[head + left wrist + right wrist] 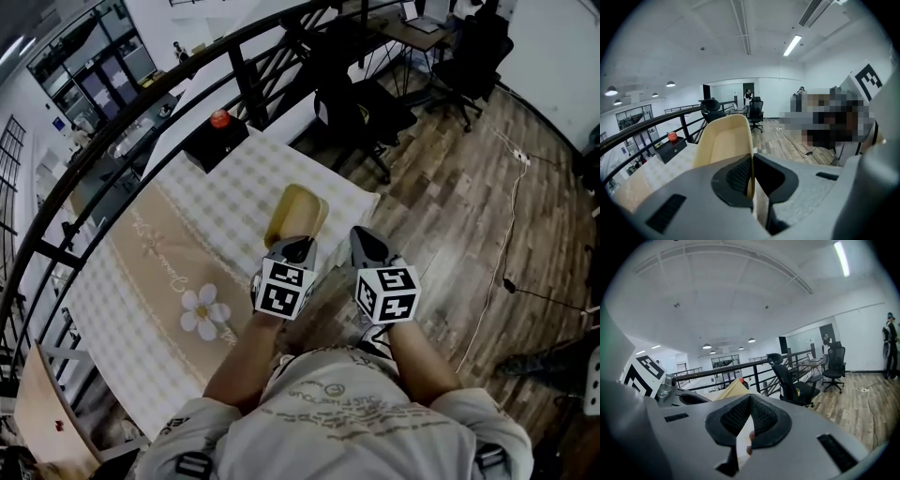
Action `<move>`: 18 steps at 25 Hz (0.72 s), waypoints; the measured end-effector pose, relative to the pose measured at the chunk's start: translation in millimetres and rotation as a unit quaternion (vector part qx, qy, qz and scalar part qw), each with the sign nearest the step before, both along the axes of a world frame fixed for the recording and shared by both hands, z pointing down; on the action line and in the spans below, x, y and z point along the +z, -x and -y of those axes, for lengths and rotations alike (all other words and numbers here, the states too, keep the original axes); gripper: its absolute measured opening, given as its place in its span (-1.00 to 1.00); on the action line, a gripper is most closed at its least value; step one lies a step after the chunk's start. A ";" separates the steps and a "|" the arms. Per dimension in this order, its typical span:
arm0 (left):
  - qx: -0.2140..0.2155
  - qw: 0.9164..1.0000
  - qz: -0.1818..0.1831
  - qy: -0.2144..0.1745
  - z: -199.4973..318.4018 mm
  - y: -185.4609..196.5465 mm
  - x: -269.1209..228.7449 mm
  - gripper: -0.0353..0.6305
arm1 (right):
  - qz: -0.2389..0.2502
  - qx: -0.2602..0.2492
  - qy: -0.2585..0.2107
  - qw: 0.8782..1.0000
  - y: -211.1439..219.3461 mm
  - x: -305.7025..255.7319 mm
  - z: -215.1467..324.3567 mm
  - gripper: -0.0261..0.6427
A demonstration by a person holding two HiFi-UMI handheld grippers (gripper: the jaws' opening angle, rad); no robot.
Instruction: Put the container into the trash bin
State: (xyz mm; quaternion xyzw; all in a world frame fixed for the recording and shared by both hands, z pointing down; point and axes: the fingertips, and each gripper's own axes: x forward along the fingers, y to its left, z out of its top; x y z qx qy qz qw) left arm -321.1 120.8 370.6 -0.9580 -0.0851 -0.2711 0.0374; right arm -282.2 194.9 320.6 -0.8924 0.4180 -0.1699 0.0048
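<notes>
Beige plastic container (295, 216) is hanging in the air over the checked-cloth table (225, 202), with no trash bin showing in any view. Left gripper (300, 246) is pinching only one thin side wall, jaws nearly together on it, so the container is sticking out unsupported and, I judge, risking a pivot or slip on any quick swing. Right gripper (367, 242) is sitting just beside it, jaws together on nothing, giving no backup.
</notes>
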 end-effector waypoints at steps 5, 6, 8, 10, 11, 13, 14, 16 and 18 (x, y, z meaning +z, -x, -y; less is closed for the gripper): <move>0.007 1.000 0.002 0.000 -39.0 -40.5 -4.7 -0.84 | 0.007 0.011 -0.003 1.000 -40.9 0.2 -41.4 -0.95; 0.008 1.000 0.002 -0.001 -47.4 -49.2 -3.1 -0.84 | 0.009 0.012 -0.005 1.000 -49.1 1.2 -49.9 -0.95; 0.012 1.000 0.005 -0.006 -66.7 -67.5 1.7 -0.84 | 0.012 0.014 -0.012 1.000 -66.6 3.6 -68.7 -0.95; 0.016 1.000 0.008 -0.015 -87.5 -86.6 2.8 -0.84 | 0.014 0.014 -0.019 1.000 -85.3 3.4 -87.7 -0.95; 0.017 1.000 0.009 -0.019 -97.2 -96.3 0.0 -0.84 | 0.014 0.014 -0.020 1.000 -94.8 1.7 -96.2 -0.95; 0.016 1.000 0.005 -0.023 -113.7 -114.8 -7.5 -0.84 | 0.013 0.011 -0.019 1.000 -112.6 -2.2 -110.8 -0.95; 0.014 1.000 0.001 -0.026 -120.7 -122.4 -10.1 -0.84 | 0.013 0.009 -0.017 1.000 -120.2 -2.8 -117.5 -0.95; 0.009 1.000 -0.003 -0.029 -133.8 -134.3 -11.8 -0.84 | 0.012 0.005 -0.014 1.000 -133.1 -2.2 -130.8 -0.95; 0.004 1.000 -0.005 -0.019 -145.2 -145.2 -9.7 -0.84 | 0.009 0.003 -0.013 1.000 -144.4 -2.3 -143.1 -0.95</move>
